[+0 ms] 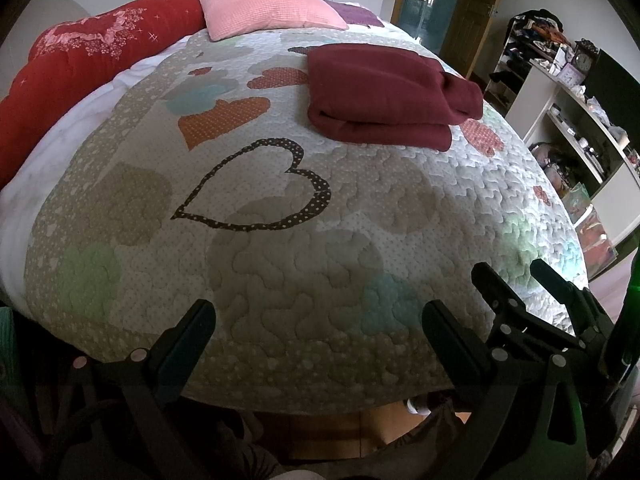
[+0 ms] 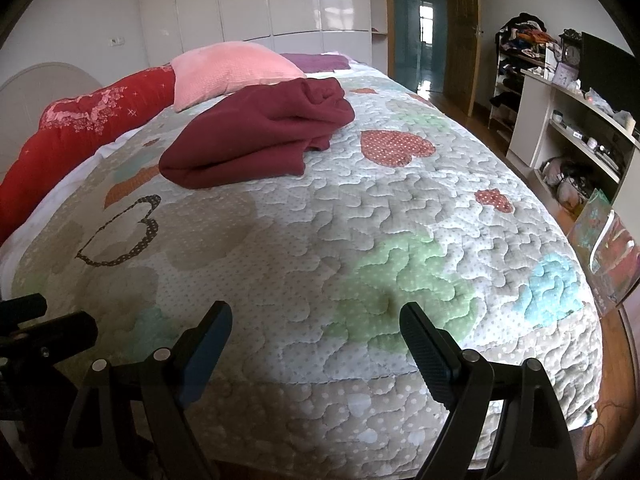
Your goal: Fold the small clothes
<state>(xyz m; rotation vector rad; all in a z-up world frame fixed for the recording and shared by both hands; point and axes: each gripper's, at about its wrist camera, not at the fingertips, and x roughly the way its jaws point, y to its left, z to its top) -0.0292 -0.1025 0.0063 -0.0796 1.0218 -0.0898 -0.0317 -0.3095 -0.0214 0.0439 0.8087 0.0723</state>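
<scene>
Black two-finger grippers sit nearest the lens in both wrist views, at the foot of the bed. Left gripper [image 1: 318, 334] has its jaws spread wide with nothing between them, only the quilted bedspread with heart patches [image 1: 280, 280] beyond. Right gripper [image 2: 316, 334] is likewise released and empty, hovering over the same near edge; it also shows at the right of the left wrist view, just beside the left one.

Well apart from both, up toward the pillows, lies the dark maroon fleece-like garment [image 1: 384, 96]. It rests on the bedspread in a thick folded stack, with one bulky rolled portion sitting loosely on top at the far right end. From the right wrist view the same garment [image 2: 256, 136] looks less tidy: the top layer bunches and the lower edges do not line up. A pink textured cushion [image 1: 268, 4] and a red floral bolster [image 1: 92, 56] lie behind it.

Judging by its soft rounded folds, the fabric is probably thick, limp and light, not slippery, and will sag when lifted from one point. The best hold is likely a pinch on two corners or along a hem, one gripper each, so the cloth hangs flat. The fold seems partly done, with the bunched end still wanting smoothing.
</scene>
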